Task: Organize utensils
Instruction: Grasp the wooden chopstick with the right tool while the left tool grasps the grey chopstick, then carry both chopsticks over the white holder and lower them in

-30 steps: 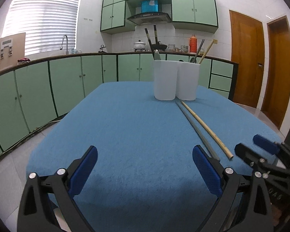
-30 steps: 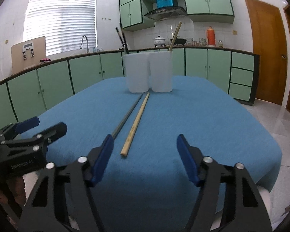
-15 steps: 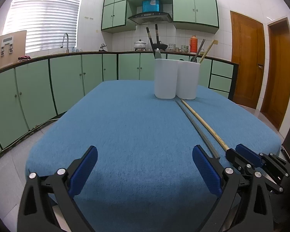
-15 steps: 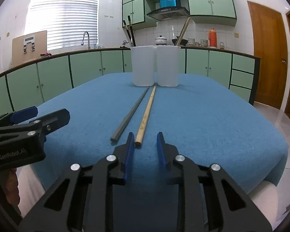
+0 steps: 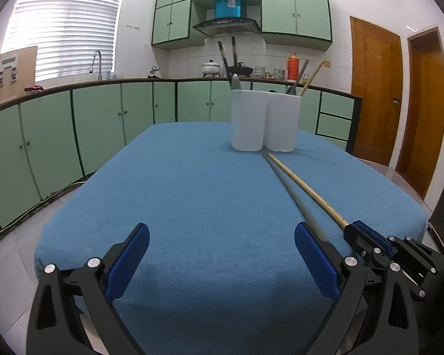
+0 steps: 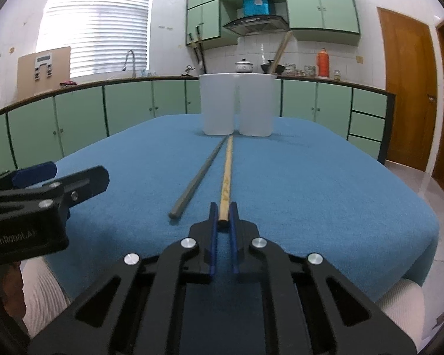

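A wooden chopstick [image 6: 227, 171] and a grey chopstick [image 6: 199, 182] lie side by side on the blue tablecloth [image 6: 310, 183], pointing at two white holders [image 6: 236, 105] with utensils in them. My right gripper [image 6: 223, 211] is shut on the near end of the wooden chopstick, which still lies on the cloth. In the left wrist view the wooden chopstick [image 5: 305, 188], the grey chopstick [image 5: 293, 193] and the holders [image 5: 265, 121] show too. My left gripper [image 5: 222, 254] is open and empty above the near table edge, left of the right gripper [image 5: 358, 232].
Green kitchen cabinets [image 5: 97, 124] and a counter run behind the table. Wooden doors [image 5: 376, 91] stand at the right. The floor [image 6: 429, 195] drops off past the table's right edge.
My right gripper has moved forward and closed from wide open onto the near end of the wooden chopstick. My left gripper has stayed open and nearly still.
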Action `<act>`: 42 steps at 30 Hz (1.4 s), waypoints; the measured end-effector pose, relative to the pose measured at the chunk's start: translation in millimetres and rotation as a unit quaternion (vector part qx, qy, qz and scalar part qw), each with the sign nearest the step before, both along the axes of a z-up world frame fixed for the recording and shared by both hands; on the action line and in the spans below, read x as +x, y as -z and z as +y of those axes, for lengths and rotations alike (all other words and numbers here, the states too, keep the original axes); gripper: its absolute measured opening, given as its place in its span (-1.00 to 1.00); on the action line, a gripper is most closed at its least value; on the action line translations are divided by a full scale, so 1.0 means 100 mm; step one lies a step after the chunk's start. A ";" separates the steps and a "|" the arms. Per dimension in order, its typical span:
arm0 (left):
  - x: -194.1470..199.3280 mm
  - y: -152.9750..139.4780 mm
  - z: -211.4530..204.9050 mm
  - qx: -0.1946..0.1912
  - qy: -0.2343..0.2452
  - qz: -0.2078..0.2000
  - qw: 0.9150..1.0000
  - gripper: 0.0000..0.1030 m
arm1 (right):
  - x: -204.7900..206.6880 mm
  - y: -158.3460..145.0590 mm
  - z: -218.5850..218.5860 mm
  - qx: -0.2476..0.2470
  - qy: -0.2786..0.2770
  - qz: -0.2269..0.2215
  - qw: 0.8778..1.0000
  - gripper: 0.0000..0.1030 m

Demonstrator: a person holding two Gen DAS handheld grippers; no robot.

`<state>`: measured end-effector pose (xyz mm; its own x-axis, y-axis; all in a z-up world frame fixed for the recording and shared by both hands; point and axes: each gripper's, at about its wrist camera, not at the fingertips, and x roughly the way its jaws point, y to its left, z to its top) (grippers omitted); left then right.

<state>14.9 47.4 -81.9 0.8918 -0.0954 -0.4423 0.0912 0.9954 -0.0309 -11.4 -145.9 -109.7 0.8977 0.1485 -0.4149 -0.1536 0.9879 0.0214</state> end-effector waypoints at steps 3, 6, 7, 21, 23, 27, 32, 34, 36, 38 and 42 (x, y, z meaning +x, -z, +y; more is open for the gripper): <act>0.01 0.00 -0.12 0.001 0.013 -0.001 1.000 0.86 | -0.02 -0.02 -0.17 0.012 0.020 0.002 1.000 -0.88; 0.03 0.02 -0.27 0.001 0.029 0.003 1.000 0.77 | -0.04 -0.04 -0.39 0.026 0.040 0.005 0.999 -0.88; 0.04 0.03 -0.32 0.002 0.033 0.005 0.999 0.73 | -0.05 -0.04 -0.44 0.027 0.043 0.005 0.999 -0.88; 0.16 0.21 -0.81 0.019 0.059 0.024 0.998 -0.40 | -0.13 -0.02 -0.80 0.041 0.058 -0.001 0.997 -0.88; 0.16 0.21 -0.85 0.021 0.063 0.024 0.997 -0.63 | -0.14 -0.02 -0.82 0.041 0.056 -0.004 0.998 -0.88; 0.16 0.20 -0.92 0.025 0.064 0.025 0.997 -0.79 | -0.14 -0.04 -0.84 0.041 0.053 -0.006 0.998 -0.88; 0.15 0.14 -0.89 0.019 0.065 0.026 0.997 -0.87 | -0.18 -0.09 -0.86 0.034 0.048 -0.012 0.998 -0.88; 0.13 0.09 -0.88 0.018 0.065 0.022 0.997 -0.87 | -0.19 -0.14 -0.87 0.033 0.043 -0.015 0.998 -0.88; 0.11 0.03 -0.87 0.019 0.066 0.015 0.998 -0.87 | -0.21 -0.20 -0.88 0.028 0.039 -0.022 0.999 -0.88; 0.08 -0.05 -0.84 0.018 0.065 0.005 0.998 -0.87 | -0.22 -0.27 -0.89 0.020 0.034 -0.028 0.999 -0.88; 0.02 -0.28 -0.78 0.015 0.065 -0.020 0.998 -0.87 | -0.24 -0.47 -0.92 0.016 0.022 -0.044 0.999 -0.88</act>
